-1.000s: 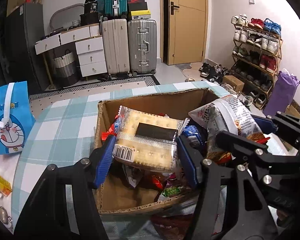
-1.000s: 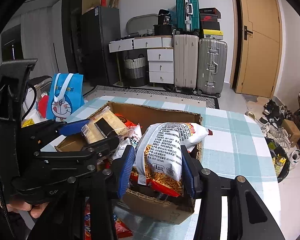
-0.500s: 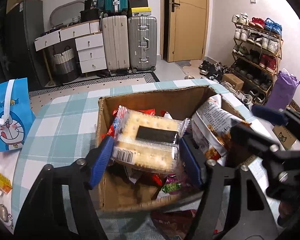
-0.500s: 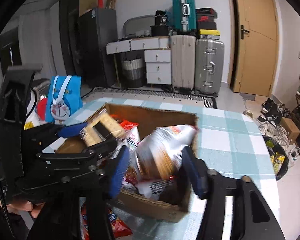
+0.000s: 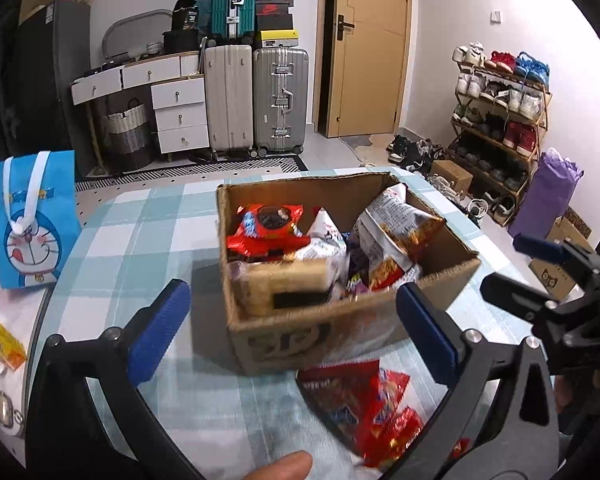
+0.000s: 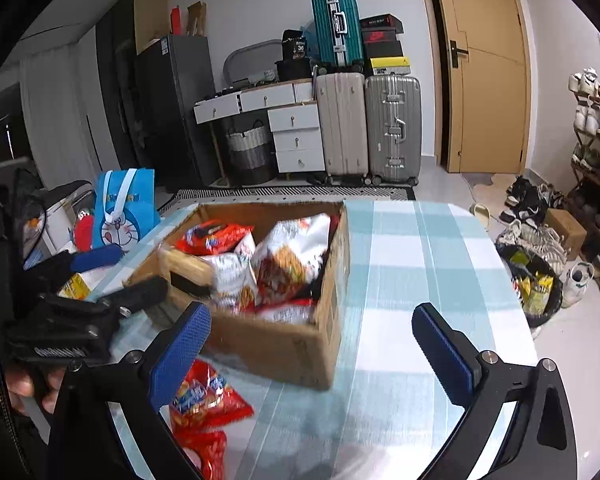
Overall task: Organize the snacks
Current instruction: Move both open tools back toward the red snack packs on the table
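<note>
Both sets of fingers just spread wide, nothing between: left gripper [image 5: 292, 328], right gripper [image 6: 312, 344]. Snack packets [image 5: 396, 236] inside cardboard box [image 6: 300, 344] on checked desk [image 6: 412, 264]; box lettering blurred, unreadable. Red packets [image 5: 364, 404] lying just before box.

One cardboard box [image 5: 340, 332]; three suitcases [image 5: 280, 100]; one blue bag [image 5: 32, 220].
</note>
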`<move>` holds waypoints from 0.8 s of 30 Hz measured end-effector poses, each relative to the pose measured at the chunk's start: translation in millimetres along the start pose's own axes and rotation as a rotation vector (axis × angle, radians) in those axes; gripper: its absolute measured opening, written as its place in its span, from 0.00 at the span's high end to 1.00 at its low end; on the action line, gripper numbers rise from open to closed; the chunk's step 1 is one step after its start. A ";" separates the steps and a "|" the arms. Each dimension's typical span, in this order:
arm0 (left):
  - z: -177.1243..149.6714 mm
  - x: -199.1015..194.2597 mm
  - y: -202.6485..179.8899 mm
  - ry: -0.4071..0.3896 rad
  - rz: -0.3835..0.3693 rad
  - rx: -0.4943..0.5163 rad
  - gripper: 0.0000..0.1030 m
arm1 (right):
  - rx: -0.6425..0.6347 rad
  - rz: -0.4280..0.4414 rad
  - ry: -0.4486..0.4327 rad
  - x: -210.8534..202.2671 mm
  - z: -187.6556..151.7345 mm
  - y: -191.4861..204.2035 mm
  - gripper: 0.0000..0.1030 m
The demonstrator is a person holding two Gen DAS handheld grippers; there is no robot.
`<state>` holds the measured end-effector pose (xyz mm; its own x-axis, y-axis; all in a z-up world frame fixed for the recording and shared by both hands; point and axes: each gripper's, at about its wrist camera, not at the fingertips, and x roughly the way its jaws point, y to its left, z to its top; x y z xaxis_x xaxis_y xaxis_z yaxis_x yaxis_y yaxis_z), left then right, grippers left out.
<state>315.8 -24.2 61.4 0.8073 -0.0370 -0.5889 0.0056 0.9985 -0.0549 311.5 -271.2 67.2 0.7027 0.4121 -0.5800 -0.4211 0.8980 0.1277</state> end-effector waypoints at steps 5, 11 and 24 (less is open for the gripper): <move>-20.8 -28.7 10.4 -0.009 0.005 -0.026 0.00 | 0.002 0.020 0.035 -6.1 -16.1 2.7 0.01; -48.4 -49.5 16.6 0.012 0.015 -0.042 0.00 | -0.007 0.048 0.105 -7.4 -38.2 13.5 0.01; -93.0 -56.1 6.6 0.039 0.037 -0.020 0.00 | -0.081 0.103 0.163 -19.4 -69.4 41.6 0.01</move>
<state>215.7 -19.3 19.1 0.7832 -0.0022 -0.6217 -0.0354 0.9982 -0.0482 240.5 -252.5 27.9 0.5544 0.4649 -0.6903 -0.5356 0.8341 0.1316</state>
